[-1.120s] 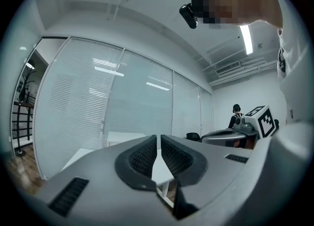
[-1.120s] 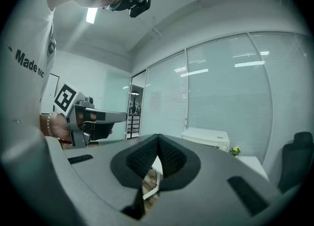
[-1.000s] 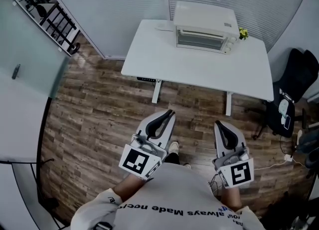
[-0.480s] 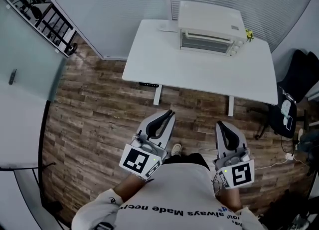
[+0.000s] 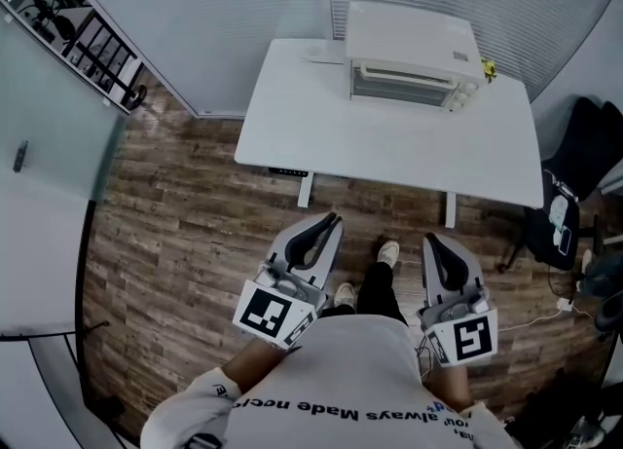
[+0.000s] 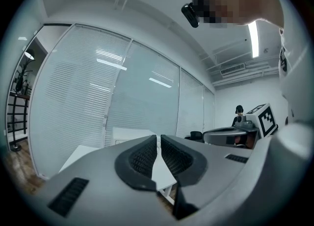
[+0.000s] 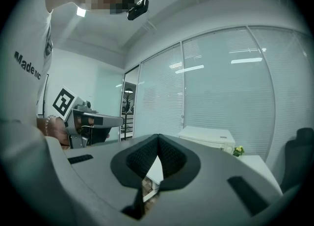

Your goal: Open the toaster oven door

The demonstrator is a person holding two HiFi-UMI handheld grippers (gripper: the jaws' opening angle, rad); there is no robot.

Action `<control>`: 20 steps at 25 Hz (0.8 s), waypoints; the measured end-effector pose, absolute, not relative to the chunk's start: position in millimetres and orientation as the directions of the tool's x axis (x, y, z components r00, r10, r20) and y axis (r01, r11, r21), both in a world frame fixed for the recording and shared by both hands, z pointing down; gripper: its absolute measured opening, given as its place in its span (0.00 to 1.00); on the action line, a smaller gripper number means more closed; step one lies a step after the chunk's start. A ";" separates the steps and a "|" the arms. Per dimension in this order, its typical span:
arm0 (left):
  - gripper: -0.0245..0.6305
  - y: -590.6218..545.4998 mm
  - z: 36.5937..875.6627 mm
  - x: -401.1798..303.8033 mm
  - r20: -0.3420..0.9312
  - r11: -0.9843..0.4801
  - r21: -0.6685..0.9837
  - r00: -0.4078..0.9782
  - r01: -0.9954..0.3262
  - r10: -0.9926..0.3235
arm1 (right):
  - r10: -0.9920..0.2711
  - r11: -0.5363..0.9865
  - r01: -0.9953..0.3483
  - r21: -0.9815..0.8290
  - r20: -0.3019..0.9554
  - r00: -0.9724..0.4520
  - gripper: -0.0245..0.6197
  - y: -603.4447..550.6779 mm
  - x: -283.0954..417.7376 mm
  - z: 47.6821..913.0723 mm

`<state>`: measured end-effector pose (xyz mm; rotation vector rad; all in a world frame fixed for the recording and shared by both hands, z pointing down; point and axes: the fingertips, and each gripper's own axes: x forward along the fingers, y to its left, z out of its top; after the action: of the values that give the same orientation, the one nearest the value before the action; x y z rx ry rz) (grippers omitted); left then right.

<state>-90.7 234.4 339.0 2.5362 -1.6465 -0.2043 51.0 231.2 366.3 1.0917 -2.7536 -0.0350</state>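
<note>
Oven [image 5: 411,59] on tabletop [image 5: 389,140], door shut, inside hard to make out. Left gripper [image 5: 323,225], right gripper [image 5: 437,246] well apart from it, fingers closed, empty.

Overhead head view, toaster oven [image 5: 409,53] far

Bright even light, ceiling strip lamp [image 6: 253,37] glaring, fisheye edges dark, foreground perhaps soft.

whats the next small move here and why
Probably step closer to the table and carry the right gripper toward the toaster oven. Its door looks shut, and both the right and the left gripper hang near the person's body, well short of the table, jaws together and empty.
</note>
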 end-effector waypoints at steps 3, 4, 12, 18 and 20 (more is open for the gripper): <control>0.10 224.4 337.1 -89.8 -0.058 -0.406 0.162 0.402 -0.899 -0.914 | -0.686 0.727 -0.681 0.090 0.152 -0.712 0.05 221.7 52.8 364.8; 0.10 220.6 336.1 -89.3 -0.060 -0.407 0.160 0.403 -0.899 -0.913 | -0.687 0.725 -0.682 0.092 0.151 -0.710 0.05 218.0 53.7 364.3; 0.10 184.3 332.5 -78.5 -0.067 -0.412 0.154 0.407 -0.898 -0.911 | -0.696 0.717 -0.691 0.090 0.142 -0.704 0.05 181.5 65.0 362.7; 0.10 148.5 332.7 -70.7 -0.061 -0.415 0.150 0.411 -0.897 -0.910 | -0.699 0.714 -0.694 0.088 0.140 -0.702 0.05 144.7 72.3 362.1; 0.10 139.2 332.1 -68.5 -0.058 -0.413 0.149 0.409 -0.898 -0.911 | -0.698 0.715 -0.694 0.087 0.139 -0.702 0.05 135.0 74.5 361.3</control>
<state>-68.5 139.2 332.1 2.5563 -1.6466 -0.1987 74.5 135.0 361.3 1.1273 -2.7575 -0.0418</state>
